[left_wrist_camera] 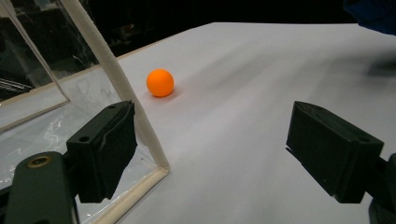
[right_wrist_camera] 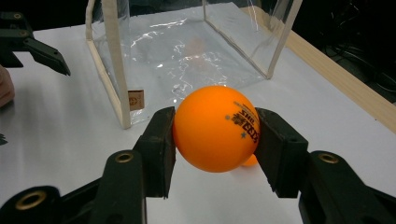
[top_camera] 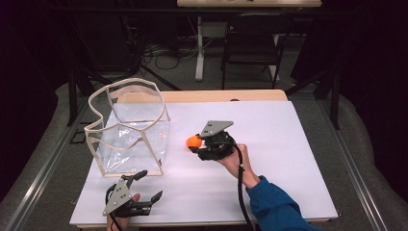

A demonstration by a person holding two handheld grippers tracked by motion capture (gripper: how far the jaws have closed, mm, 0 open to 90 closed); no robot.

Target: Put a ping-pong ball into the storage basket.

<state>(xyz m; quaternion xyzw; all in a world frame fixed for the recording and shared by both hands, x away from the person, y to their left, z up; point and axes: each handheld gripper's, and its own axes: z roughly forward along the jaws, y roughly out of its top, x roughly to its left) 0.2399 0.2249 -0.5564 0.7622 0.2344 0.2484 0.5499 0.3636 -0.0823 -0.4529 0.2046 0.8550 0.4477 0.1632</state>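
My right gripper (top_camera: 196, 144) (right_wrist_camera: 215, 137) is shut on an orange table-tennis ball (top_camera: 193, 141) (right_wrist_camera: 212, 128) with dark print, its pads pressing on both sides. It holds the ball near the middle of the white sheet, right of a clear container (top_camera: 130, 127) (right_wrist_camera: 187, 46) with a beige frame. A sliver of orange (right_wrist_camera: 251, 160) shows under the held ball. In the left gripper view an orange ball (left_wrist_camera: 160, 82) rests on the sheet beside the container's frame (left_wrist_camera: 126, 88). My left gripper (top_camera: 153, 184) (left_wrist_camera: 217, 149) stands open and holds nothing at the front left, next to the container's near corner.
The white sheet (top_camera: 288, 159) covers a wooden table whose far edge (top_camera: 226, 96) shows. Behind the table stand a black chair (top_camera: 252, 41) and a white desk leg (top_camera: 199, 48), with cables on the floor. A blue sleeve (top_camera: 274, 204) comes in from the bottom right.
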